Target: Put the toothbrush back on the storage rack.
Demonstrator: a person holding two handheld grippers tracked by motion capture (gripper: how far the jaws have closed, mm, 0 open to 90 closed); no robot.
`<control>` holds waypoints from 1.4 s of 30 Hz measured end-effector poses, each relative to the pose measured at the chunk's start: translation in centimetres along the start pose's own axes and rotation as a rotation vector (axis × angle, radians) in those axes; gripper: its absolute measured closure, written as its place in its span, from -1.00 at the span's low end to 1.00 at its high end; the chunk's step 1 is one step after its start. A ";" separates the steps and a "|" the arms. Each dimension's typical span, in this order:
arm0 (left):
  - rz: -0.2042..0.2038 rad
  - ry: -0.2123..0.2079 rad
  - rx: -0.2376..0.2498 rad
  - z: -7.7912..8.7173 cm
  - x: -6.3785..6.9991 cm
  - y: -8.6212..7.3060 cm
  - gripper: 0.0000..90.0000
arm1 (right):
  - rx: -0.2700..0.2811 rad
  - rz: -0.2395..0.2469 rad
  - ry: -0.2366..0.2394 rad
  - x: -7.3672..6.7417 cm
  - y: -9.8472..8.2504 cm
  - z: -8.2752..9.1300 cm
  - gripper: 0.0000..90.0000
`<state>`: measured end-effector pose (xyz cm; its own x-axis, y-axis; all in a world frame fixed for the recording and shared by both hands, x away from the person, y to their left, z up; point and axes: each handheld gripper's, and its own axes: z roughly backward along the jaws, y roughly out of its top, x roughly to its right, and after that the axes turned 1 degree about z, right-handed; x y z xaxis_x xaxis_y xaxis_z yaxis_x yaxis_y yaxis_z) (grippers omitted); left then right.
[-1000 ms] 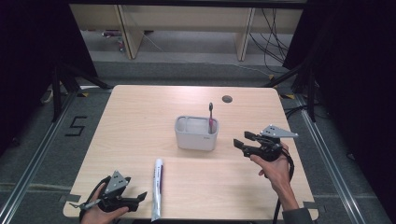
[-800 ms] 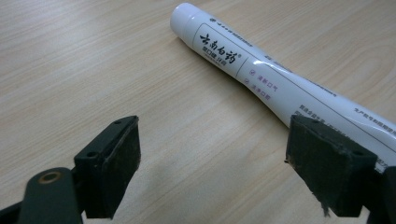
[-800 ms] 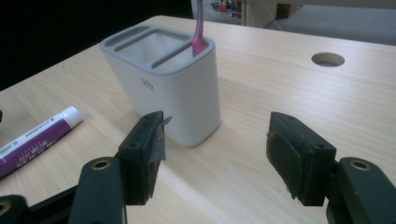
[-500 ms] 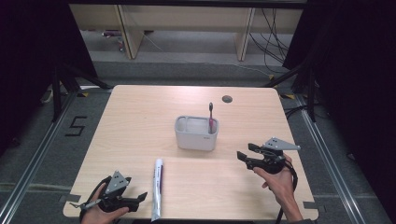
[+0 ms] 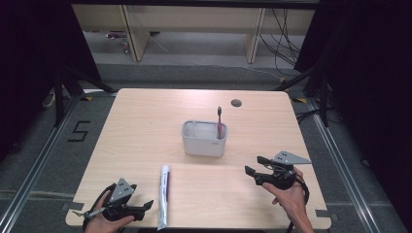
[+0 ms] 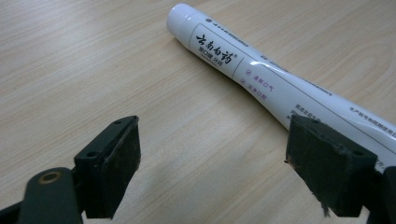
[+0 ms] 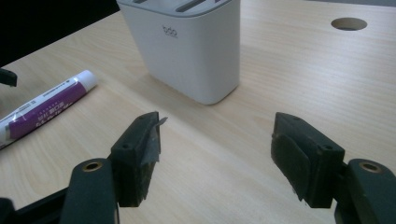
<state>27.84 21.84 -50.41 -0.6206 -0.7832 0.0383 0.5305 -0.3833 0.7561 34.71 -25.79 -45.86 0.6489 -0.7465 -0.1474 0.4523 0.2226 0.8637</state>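
A white toothpaste tube [image 5: 164, 196] lies lengthwise near the table's front edge, cap end pointing away. My left gripper [image 5: 145, 206] rests just left of it, open. In the left gripper view the tube [image 6: 261, 79] runs past the right jaw, outside the gap of the gripper [image 6: 212, 168]. A white holder [image 5: 204, 138] stands mid-table with a pink toothbrush [image 5: 219, 121] upright in it. My right gripper [image 5: 253, 164] hovers low at the right, pointing left, open. Its jaws have just been opening, with nothing between them. It [image 7: 217, 149] faces the holder [image 7: 187, 46] and the tube [image 7: 46, 105].
A round cable hole [image 5: 236, 103] sits in the tabletop behind the holder, also in the right gripper view [image 7: 348, 23]. Bare wood lies between the holder and the front edge. Dark floor and frame rails surround the table.
My right gripper has come down and toward the table's front edge, away from the holder's right side. Its jaws stand a little wider. The left gripper has stayed put.
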 end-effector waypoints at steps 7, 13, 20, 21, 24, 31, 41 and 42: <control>-0.007 -0.002 -0.013 0.1 0.0 0.0 -0.61 | -0.013 -0.015 0.015 -0.7 -0.8 0.2 -0.28; -0.007 0.000 -0.011 0.1 0.1 0.0 -0.61 | -0.034 -0.004 0.011 -0.9 -1.6 0.5 -0.31; -0.005 -0.002 -0.005 0.0 0.1 0.0 -0.61 | -0.058 -0.007 0.017 -1.3 -2.4 0.7 -0.32; -0.006 -0.002 -0.005 0.0 0.0 0.0 -0.61 | -0.074 -0.032 0.019 -1.6 -2.6 0.7 -0.32; -0.007 -0.001 0.000 0.0 0.0 0.0 -0.61 | -0.069 0.006 0.008 -1.5 -2.9 0.7 -0.33; -0.004 -0.001 0.002 0.0 0.1 0.1 -0.61 | -0.108 -0.015 0.022 -2.0 -3.9 0.9 -0.33; -0.006 -0.007 0.002 -0.1 0.1 0.2 -0.61 | -0.150 0.022 0.023 -2.6 -5.3 1.8 -0.35; -0.007 -0.007 -0.006 -0.1 0.1 0.2 -0.61 | -0.157 0.031 0.022 -2.6 -5.4 2.0 -0.36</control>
<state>27.97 21.63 -50.33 -0.6281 -0.7772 0.0381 0.5296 -0.3911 0.7527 29.37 -26.30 -49.18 0.6765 -0.7242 -0.1337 0.5209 0.3422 0.7820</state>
